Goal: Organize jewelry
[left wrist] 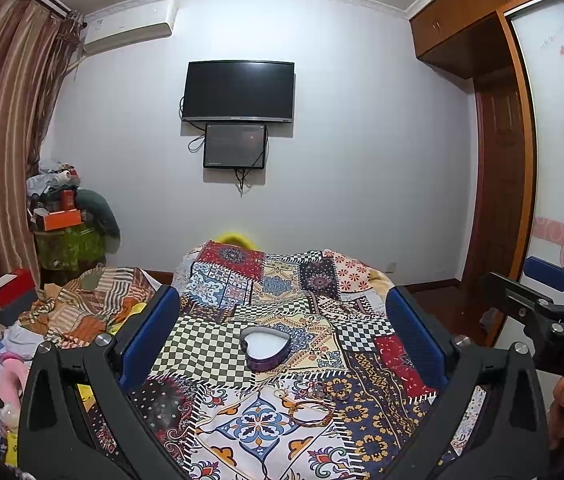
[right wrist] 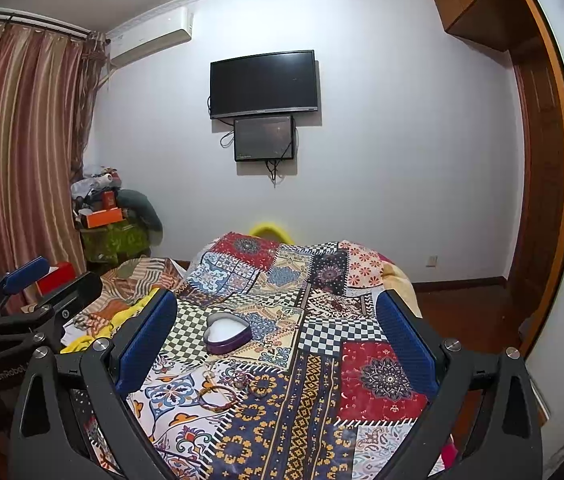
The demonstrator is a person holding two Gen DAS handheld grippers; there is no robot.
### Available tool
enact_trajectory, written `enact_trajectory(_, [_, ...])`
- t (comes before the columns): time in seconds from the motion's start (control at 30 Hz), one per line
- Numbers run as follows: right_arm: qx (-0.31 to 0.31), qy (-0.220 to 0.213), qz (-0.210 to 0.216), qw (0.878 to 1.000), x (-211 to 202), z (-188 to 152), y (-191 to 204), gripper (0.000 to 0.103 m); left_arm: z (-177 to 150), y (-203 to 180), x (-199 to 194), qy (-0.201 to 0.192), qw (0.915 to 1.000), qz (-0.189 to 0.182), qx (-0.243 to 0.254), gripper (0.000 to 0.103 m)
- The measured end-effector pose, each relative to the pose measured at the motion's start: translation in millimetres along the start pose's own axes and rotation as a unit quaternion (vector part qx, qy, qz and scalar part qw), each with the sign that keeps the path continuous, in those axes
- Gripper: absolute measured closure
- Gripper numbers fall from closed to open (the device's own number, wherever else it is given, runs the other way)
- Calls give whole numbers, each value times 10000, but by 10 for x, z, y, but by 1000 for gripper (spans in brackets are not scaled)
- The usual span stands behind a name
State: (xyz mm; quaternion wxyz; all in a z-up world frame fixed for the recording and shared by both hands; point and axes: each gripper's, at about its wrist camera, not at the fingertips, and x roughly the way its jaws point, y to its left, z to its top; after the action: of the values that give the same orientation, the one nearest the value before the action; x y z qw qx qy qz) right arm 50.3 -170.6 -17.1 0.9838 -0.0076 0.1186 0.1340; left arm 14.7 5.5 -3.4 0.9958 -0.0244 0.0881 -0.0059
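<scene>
Both wrist cams sit low over the patchwork quilt (left wrist: 282, 320), facing the wall TV (left wrist: 238, 91); right cam looks from further right. Shared: quilt, TV.

A patchwork quilt (left wrist: 282, 420) covers the bed across the lower middle of the frame. On the far wall hangs a dark television (left wrist: 238, 91), with a smaller screen (left wrist: 235, 146) just beneath it, cables dangling. An air conditioner (left wrist: 130, 26) sits upper left, beside striped curtains (left wrist: 2, 120). A wooden wardrobe (left wrist: 494, 140) fills the right. At left, an orange box (left wrist: 62, 219) tops a heap of clutter, and a striped cloth (left wrist: 94, 304) lies crumpled beside the bed.
</scene>
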Motion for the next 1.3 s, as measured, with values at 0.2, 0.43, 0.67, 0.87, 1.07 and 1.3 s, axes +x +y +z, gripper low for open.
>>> enact_trajectory(0.2, [4,19,-10,10000,1,25,2,4,-6,-1,18,18,10000,-33,-35,0])
enact_trajectory(0.43, [9,23,-6,10000,0,33,-6,4,-5,-6,7,-1,10000,-54,-24,0])
enact_trajectory(0.67, [1,21,-7,10000,-2,47,-6,4,-7,-30,7,-3,10000,-67,-15,0])
enact_trajectory(0.87, [14,17,-3,10000,-11,51,-6,4,-2,-37,9,0,10000,-63,-14,0])
enact_trajectory(1.07, [17,21,-2,10000,-13,48,-6,4,-3,-38,8,2,10000,-62,-4,0])
enact_trajectory(1.3, [18,18,-6,10000,-14,43,-4,4,-12,-51,14,12,10000,-60,-8,0])
